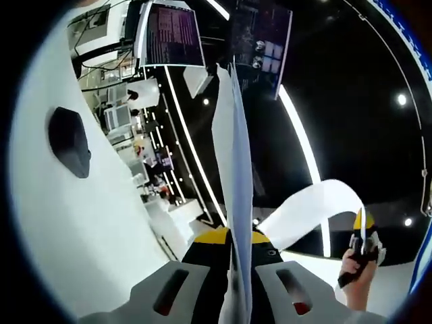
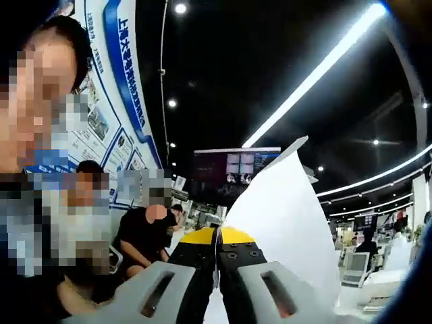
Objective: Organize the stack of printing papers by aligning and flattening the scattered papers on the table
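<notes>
Lifted off the white table, papers pinched edge-on between the left gripper jaws. Clamped too by the right gripper, jaws pressed together on the sheets' corner. Overhead, bright ceiling lights.

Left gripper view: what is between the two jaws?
The edge of the paper sheet stands pinched between the left gripper's jaws; its far end curves toward the right gripper.

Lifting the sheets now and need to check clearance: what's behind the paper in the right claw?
Behind the paper held by the right claw: a dark ceiling with light strips and a hanging screen. Whatever sits directly behind the sheet is covered.
</notes>
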The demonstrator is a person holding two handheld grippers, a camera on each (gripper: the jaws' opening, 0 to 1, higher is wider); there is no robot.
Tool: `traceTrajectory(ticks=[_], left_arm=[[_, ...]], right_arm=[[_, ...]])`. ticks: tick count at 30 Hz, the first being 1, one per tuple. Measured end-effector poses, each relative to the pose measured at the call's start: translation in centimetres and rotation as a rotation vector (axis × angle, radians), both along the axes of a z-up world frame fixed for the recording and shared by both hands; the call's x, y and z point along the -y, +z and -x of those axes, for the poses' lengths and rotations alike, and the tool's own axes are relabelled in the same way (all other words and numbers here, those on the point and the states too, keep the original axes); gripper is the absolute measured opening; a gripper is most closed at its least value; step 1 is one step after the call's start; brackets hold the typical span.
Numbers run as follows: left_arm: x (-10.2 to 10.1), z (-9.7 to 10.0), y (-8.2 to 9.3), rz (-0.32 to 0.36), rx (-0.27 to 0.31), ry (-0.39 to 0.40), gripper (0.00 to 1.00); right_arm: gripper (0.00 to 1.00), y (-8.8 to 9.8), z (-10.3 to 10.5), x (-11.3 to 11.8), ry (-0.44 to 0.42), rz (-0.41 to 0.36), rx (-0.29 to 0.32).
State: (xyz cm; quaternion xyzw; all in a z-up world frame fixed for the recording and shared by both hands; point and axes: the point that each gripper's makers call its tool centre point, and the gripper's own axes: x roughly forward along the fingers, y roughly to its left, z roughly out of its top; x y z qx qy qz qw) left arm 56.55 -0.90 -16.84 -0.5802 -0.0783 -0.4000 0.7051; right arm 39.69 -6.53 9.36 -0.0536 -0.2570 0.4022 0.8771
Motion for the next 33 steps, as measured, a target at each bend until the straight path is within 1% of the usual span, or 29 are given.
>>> traceTrajectory(ticks=[2, 3, 4, 5, 7, 8, 10, 11, 12, 13, 14, 15, 18, 19, 21, 22, 23, 24, 25, 26, 28, 30, 31, 33], left_arm=[[-0.1, 0.0, 0.0, 0.007, -0.003, -0.004, 0.06], [-0.1, 0.0, 0.0, 0.009, -0.003, -0.005, 0.06], [-0.1, 0.0, 0.0, 0.008, -0.001, -0.005, 0.06], [-0.2, 0.0, 0.1, 0.009, 0.001, -0.005, 0.06], [-0.4, 0.0, 0.1, 0.015, 0.0, -0.005, 0.06], [-0.4, 0.0, 0.2, 0.019, 0.002, -0.006, 0.06], [-0.5, 0.1, 0.3, 0.019, 0.008, -0.006, 0.06], [-0.5, 0.2, 0.4, 0.02, 0.01, -0.007, 0.06], [-0.5, 0.2, 0.4, 0.022, 0.012, -0.008, 0.06], [-0.5, 0.2, 0.4, 0.029, 0.011, -0.011, 0.06], [-0.5, 0.2, 0.3, 0.036, 0.009, -0.014, 0.06], [-0.5, 0.3, 0.3, 0.041, 0.008, -0.017, 0.06], [-0.7, 0.2, 0.4, 0.048, 0.009, -0.016, 0.06], [-0.7, 0.2, 0.3, 0.05, 0.005, -0.015, 0.06], [-0.7, 0.0, 0.3, 0.072, -0.005, -0.029, 0.06], [-0.7, -0.1, 0.2, 0.076, -0.013, -0.036, 0.06], [-0.7, -0.2, 0.3, 0.077, -0.014, -0.034, 0.06], [-0.7, -0.2, 0.3, 0.081, -0.013, -0.034, 0.06], [-0.6, -0.3, 0.4, 0.083, -0.012, -0.037, 0.06], [-0.5, -0.3, 0.6, 0.08, -0.012, -0.036, 0.06], [-0.5, -0.4, 0.6, 0.075, -0.011, -0.036, 0.06], [-0.5, -0.5, 0.7, 0.087, -0.01, -0.04, 0.06], [-0.6, -0.5, 0.7, 0.088, -0.009, -0.039, 0.06], [-0.6, -0.5, 0.5, 0.085, -0.011, -0.04, 0.06]], right_arm=[[0.0, 1.0, 1.8, -1.0, 0.057, -0.006, 0.049], [0.0, 1.2, 2.4, -1.3, 0.08, -0.008, 0.066], [0.0, 1.0, 2.6, -1.3, 0.092, -0.003, 0.068], [0.0, 0.6, 2.4, -1.3, 0.086, -0.001, 0.068], [0.0, -0.6, 1.5, -0.8, 0.068, 0.003, 0.054], [0.0, -2.3, -0.1, 0.3, 0.037, -0.01, 0.002], [0.0, -5.1, -3.0, 2.3, -0.018, -0.046, -0.07], [0.0, -6.9, -4.5, 3.4, -0.032, -0.073, -0.121], [0.0, -8.6, -5.3, 4.1, 0.007, -0.113, -0.151], [0.0, -10.5, -6.3, 4.9, 0.035, -0.155, -0.195], [0.0, -12.8, -7.6, 5.8, 0.039, -0.202, -0.282], [0.0, -14.9, -8.7, 6.7, 0.029, -0.23, -0.339], [0.0, -19.3, -10.5, 9.0, 0.032, -0.313, -0.424], [0.0, -20.5, -10.8, 10.0, 0.078, -0.373, -0.471], [0.0, -21.7, -10.9, 10.9, 0.122, -0.437, -0.52], [0.0, -22.4, -11.1, 11.2, 0.148, -0.467, -0.558], [0.0, -23.1, -11.2, 11.4, 0.155, -0.476, -0.595], [0.0, -24.0, -11.5, 11.6, 0.143, -0.478, -0.626], [0.0, -24.8, -11.7, 11.6, 0.123, -0.463, -0.653], [0.0, -25.6, -12.1, 11.9, 0.087, -0.451, -0.661], [0.0, -25.8, -11.9, 11.6, 0.092, -0.456, -0.646], [0.0, -25.7, -11.5, 10.7, 0.109, -0.462, -0.651], [0.0, -26.2, -11.5, 10.3, 0.074, -0.414, -0.642], [0.0, -26.5, -11.5, 10.0, 0.059, -0.395, -0.64]])
